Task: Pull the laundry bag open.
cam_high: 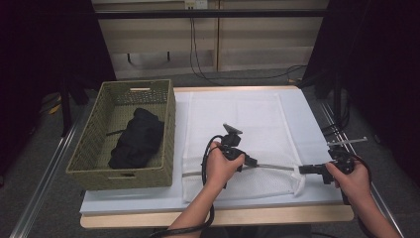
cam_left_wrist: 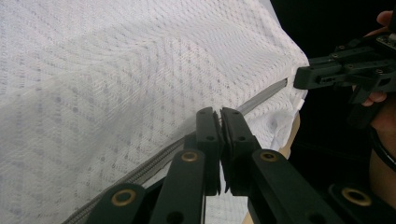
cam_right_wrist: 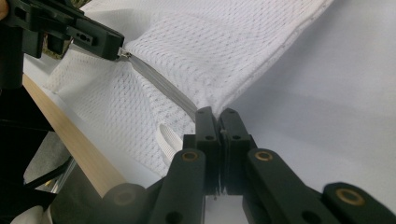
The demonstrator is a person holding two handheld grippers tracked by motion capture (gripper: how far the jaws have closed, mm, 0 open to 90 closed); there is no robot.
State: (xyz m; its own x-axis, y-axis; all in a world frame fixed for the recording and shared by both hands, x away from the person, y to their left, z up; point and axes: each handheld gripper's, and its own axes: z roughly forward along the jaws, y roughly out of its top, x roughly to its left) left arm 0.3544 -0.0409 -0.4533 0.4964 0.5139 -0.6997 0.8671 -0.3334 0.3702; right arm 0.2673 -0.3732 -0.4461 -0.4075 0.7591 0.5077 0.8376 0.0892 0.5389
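The mesh bag [cam_high: 237, 134] stretches between both tongs, left [cam_high: 253, 162] pinching its zip pull, right [cam_high: 303, 169] its corner.

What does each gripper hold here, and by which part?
Left gripper pinches the zipper pull of the white mesh bag; right gripper clamps the bag's corner at the zipper's end.

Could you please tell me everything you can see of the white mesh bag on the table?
The white mesh bag lies flat on the pale mat, right of the wicker basket. It looks like soft netted fabric, with a grey zipper near its front edge. The left claw is shut on the zipper pull; the right claw pinches the bag's right corner, lifting that edge slightly.
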